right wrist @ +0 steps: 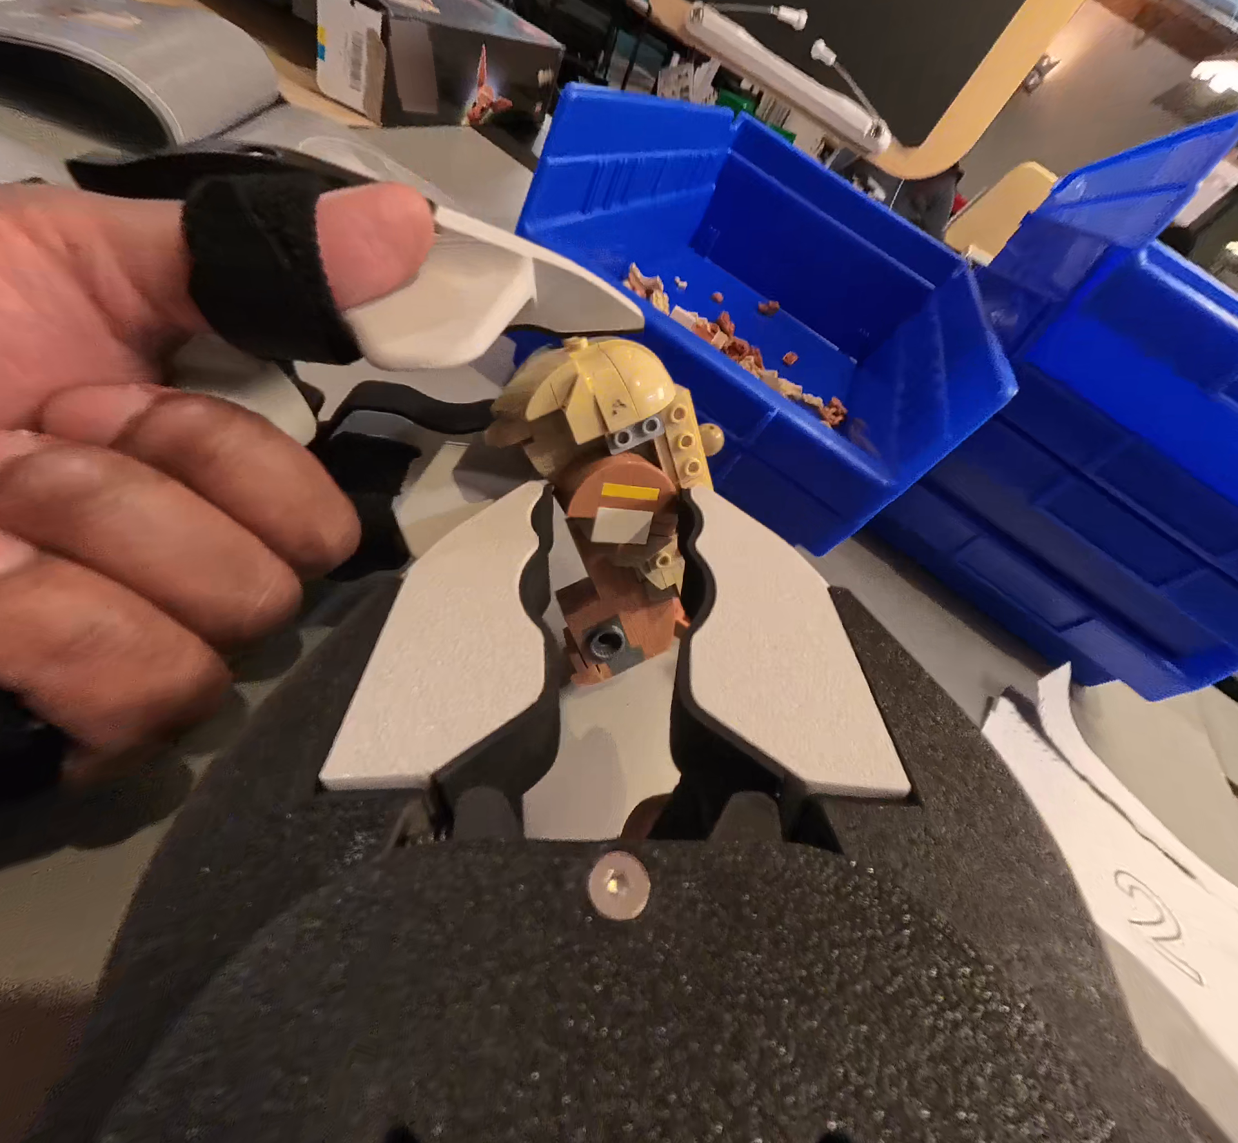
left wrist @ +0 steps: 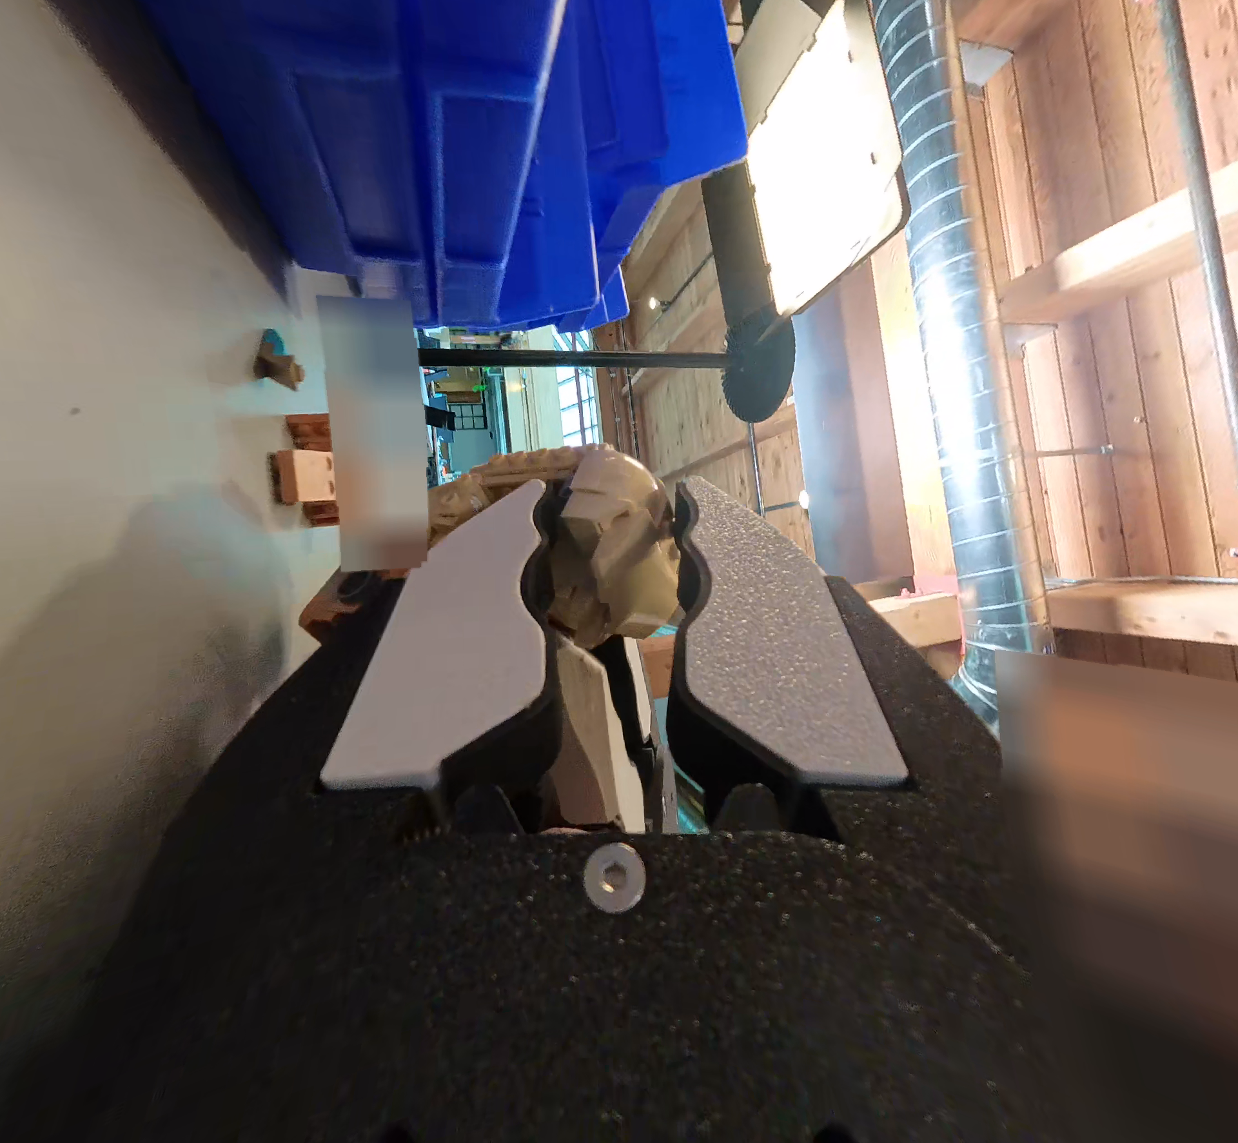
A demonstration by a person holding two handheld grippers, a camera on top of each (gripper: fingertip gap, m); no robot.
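Two blue plastic bins stand on a grey table, at about one to three o'clock from the right gripper. The nearer bin holds a scatter of small brown, tan and reddish toy bricks along its floor; what the second bin contains cannot be seen.

A small figure built of toy bricks is held between the two grippers, above the table. Its top is a rounded tan dome with studded tan strips down one side and a small grey piece with two holes. Below that is a brown body bearing a thin yellow tile and a pale tile.

The right gripper is closed narrowly on the brown lower part, both fingers against its sides. The left gripper, coming in from ten o'clock in the right wrist view with a hand around it, is clamped on the tan dome.

In the left wrist view, more loose bricks lie on the table at nine o'clock.
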